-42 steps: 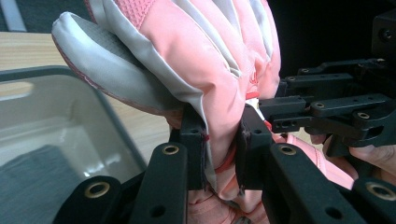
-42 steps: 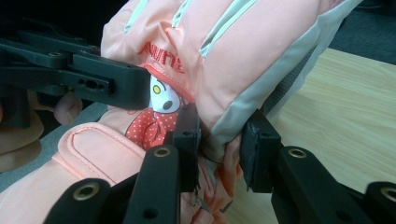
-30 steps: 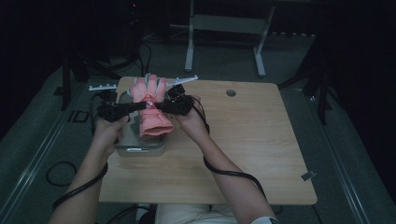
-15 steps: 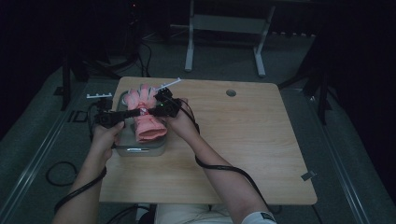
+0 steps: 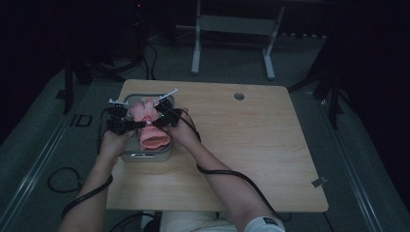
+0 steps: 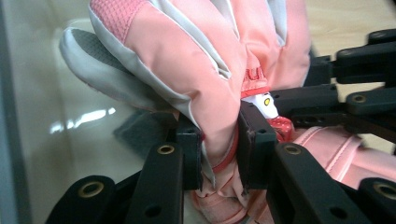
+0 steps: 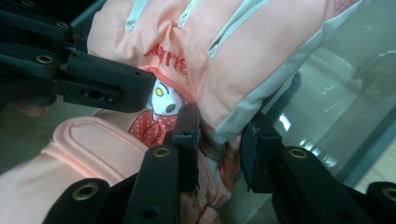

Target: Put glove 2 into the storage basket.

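Observation:
A pink winter glove [image 5: 149, 126] with grey trim hangs over a clear plastic box [image 5: 145, 154] at the table's left. My left gripper [image 5: 126, 124] pinches its left edge and my right gripper [image 5: 160, 121] pinches its right edge at the wrist. In the left gripper view the jaws [image 6: 219, 149] are shut on a fold of the glove [image 6: 201, 60]. The right gripper view has its jaws [image 7: 219, 149] shut on the glove's [image 7: 243, 51] grey-edged side, with the left gripper's black jaws [image 7: 93, 79] across the cartoon patch.
The box [image 6: 42, 116] has a shiny pale bottom with a dark grey piece [image 6: 140, 128] lying in it. The wooden table [image 5: 241, 145] stretches bare to the right, with a round hole [image 5: 239, 96] near its far edge. Cables trail off the front edge.
Both grippers have carried the glove left and down, from above the box's far part to low over the box. Both stay shut on it.

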Demonstrator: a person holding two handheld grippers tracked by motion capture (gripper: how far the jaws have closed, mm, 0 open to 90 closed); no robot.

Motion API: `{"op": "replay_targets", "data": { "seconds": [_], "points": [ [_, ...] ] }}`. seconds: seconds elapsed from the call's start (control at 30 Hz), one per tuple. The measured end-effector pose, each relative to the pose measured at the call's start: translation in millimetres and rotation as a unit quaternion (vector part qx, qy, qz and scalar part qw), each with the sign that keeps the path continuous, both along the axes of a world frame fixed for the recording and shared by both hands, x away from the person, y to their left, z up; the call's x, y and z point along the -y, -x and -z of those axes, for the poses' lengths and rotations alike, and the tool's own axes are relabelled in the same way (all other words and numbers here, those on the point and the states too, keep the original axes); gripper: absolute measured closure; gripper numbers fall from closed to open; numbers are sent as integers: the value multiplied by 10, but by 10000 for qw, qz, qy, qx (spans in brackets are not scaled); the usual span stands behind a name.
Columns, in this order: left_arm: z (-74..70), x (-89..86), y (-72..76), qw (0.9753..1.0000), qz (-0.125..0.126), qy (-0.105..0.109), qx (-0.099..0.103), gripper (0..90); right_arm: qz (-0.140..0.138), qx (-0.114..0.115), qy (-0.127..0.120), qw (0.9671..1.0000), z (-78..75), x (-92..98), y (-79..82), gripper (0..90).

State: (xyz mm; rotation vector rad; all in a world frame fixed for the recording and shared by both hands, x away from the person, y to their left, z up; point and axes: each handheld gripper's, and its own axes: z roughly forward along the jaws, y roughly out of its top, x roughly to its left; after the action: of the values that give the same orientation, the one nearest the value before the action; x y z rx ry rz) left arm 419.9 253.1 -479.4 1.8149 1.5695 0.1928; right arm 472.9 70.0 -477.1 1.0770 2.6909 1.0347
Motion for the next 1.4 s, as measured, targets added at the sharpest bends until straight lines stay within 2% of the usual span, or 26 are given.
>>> {"op": "replay_targets", "data": {
  "seconds": [0.1, 0.3, 0.4, 0.47, 0.5, 0.53, 0.57, 0.6, 0.73, 0.83, 0.97, 1.1, 1.2, 1.27, 1.37, 1.4],
  "points": [
    [13, 19, -30, 9998, -47, -127, -124, 704, 50, -82, 0, 10000, 26, -8, -23, 668],
    [4, 65, -30, 9996, -53, -283, -58, 659, 94, -141, -106, 9998, -14, 93, -51, 566],
    [1, 76, -26, 9996, -78, -272, -54, 634, 74, -35, -104, 9999, -50, 157, -38, 519],
    [-11, 76, -18, 9995, -116, -287, -13, 587, 74, 66, -126, 9999, -80, 210, -30, 498],
    [-21, 76, -7, 9994, -137, -320, 73, 564, 68, 103, -147, 9998, -90, 231, -28, 486],
    [-21, 76, -7, 9994, -137, -320, 73, 542, 68, 103, -147, 9998, -90, 231, -28, 486],
    [-35, 81, 4, 9988, -162, -424, 170, 542, 61, 150, -173, 9997, -109, 268, -24, 485],
    [-38, 83, 6, 9988, -167, -420, 204, 516, 44, 132, -257, 9996, -132, 322, -19, 481],
    [-31, 144, -22, 9987, -139, -430, 224, 515, 30, 57, -441, 9990, -157, 418, 2, 482],
    [-37, 241, -35, 9979, -104, -570, 285, 517, 50, 95, -477, 9988, -163, 477, 20, 482],
    [-47, 258, -55, 9978, -85, -592, 271, 511, 101, 133, -525, 9985, -191, 559, 33, 482],
    [-88, 205, -41, 9979, -178, -547, 310, 442, 130, 204, -626, 9977, -250, 633, 38, 474],
    [-113, 173, -5, 9973, -187, -513, 484, 362, 109, 387, -740, 9964, -297, 680, 50, 462],
    [-126, 162, 16, 9966, -300, -498, 586, 255, 54, 482, -747, 9960, -315, 696, 63, 430],
    [-146, 160, 54, 9945, -391, -587, 776, 146, -36, 489, -703, 9963, -317, 701, 87, 410],
    [-155, 155, 64, 9937, -414, -636, 820, 135, -55, 484, -681, 9965, -313, 701, 95, 398]
  ]
}}
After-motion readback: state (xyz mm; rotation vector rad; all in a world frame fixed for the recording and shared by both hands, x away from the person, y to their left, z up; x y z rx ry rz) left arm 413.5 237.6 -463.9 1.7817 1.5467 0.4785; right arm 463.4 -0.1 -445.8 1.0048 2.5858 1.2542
